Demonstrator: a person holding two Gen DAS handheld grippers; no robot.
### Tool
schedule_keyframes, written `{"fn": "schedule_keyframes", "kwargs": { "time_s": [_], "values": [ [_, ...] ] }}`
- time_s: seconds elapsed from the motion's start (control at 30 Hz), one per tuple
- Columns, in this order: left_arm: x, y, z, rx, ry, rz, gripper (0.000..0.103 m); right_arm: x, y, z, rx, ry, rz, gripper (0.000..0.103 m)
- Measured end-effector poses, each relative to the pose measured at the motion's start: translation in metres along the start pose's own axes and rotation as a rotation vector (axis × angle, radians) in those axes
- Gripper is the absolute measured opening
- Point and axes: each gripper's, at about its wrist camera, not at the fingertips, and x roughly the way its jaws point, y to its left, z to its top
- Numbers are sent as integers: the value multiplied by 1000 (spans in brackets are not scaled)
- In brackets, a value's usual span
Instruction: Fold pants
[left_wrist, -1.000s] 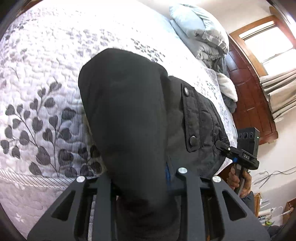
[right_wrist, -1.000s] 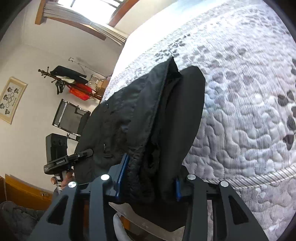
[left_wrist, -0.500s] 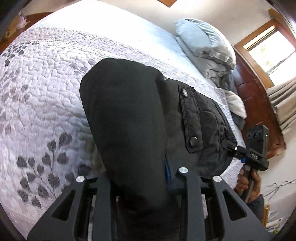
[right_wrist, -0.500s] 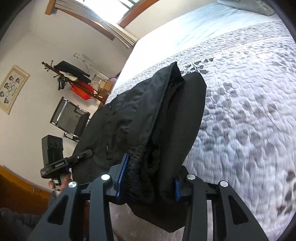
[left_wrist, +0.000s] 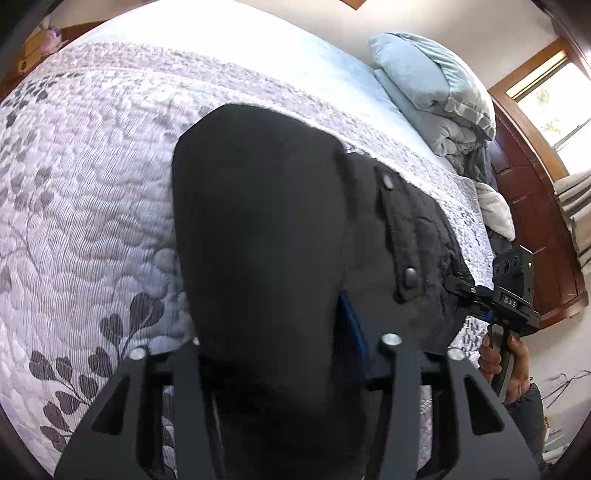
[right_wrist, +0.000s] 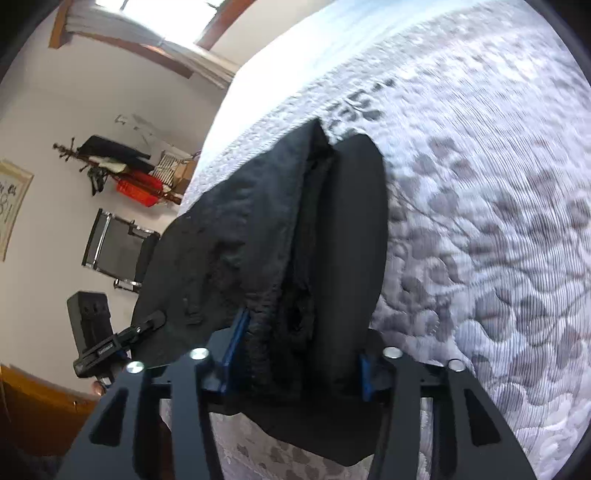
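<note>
Lower pants (left_wrist: 266, 258), jaws freshly parted.

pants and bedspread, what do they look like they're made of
Pants: black, matte, lightly quilted or crinkled woven cloth, probably padded synthetic; a flap with metal snaps shows. The smooth black part looks like plainer cloth.
Bedspread: pale stitched quilt, likely cotton or polyester, with puffy stitching and grey leaf print.
</note>
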Motion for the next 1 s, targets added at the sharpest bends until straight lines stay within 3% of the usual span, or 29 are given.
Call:
{"fn": "schedule_keyframes", "kwargs": {
  "time_s": [0.2,0.37,0.57,0.7,0.77,0.9,0.97,1.0],
  "values": [
    [-1,12,-13,4,-28,32,73,-3,-14,-15,10,-14,23,72],
    [-14,19,-26,8,-52,54,76,-18,-21,-30,29,-53,44,77],
    [-26,30,-44,-22,-81,83,81,-42,-36,-53,66,-94,2,78],
    [-41,27,-46,-59,-105,106,74,-66,-36,-62,76,-137,3,78],
    [-57,17,-48,-30,-133,174,74,-81,-23,-64,41,-158,-54,78],
    [-86,-7,-54,2,-177,283,88,-105,19,-68,-59,-193,-237,79],
    [-98,-14,-60,-10,-195,331,91,-114,43,-74,-109,-224,-352,92],
    [-103,-19,-63,-13,-196,355,91,-117,48,-77,-122,-233,-378,94]
  ]
}}
